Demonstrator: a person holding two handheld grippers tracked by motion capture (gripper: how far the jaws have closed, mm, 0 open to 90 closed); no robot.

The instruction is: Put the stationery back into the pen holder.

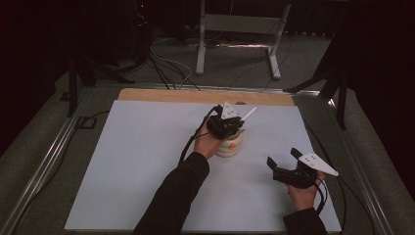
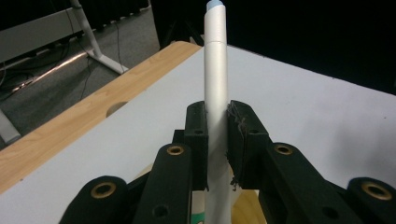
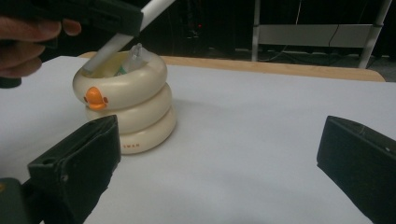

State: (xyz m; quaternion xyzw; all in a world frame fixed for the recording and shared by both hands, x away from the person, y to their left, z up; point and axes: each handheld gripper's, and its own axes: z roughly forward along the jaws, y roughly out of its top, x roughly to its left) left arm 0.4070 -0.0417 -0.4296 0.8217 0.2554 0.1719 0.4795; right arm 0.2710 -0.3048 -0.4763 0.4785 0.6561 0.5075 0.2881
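White board covers most of the table (image 1: 147, 161), with a strip of bare light wood (image 1: 195, 95) along its far edge and grey metal rails (image 1: 44, 166) down both sides. Near the middle of the board, slightly toward the far edge, stands a cream holder shaped like three stacked rings with a small orange duck bill on its top ring (image 3: 126, 105). The left gripper (image 1: 230, 125) hovers right over it, jaws clamped narrow on a long white cylindrical pen with a pale blue end (image 2: 215, 70). In the right gripper view the pen leans at a slant, its lower end inside the holder's mouth, next to a clear-capped item (image 3: 134, 56) already standing there; whether the tip touches the bottom cannot be told. The upper end of the pen sticks out beyond the gripper toward the far right in the high view.

The right gripper (image 1: 285, 164) sits low over the board near the right front, well apart from the holder, jaws spread wide with nothing between them. Open white surface lies all around the holder: a broad stretch to the left, a wide band in front, and a clear gap between the holder and the right gripper. The board's right edge is close beside the right hand (image 1: 303, 193).
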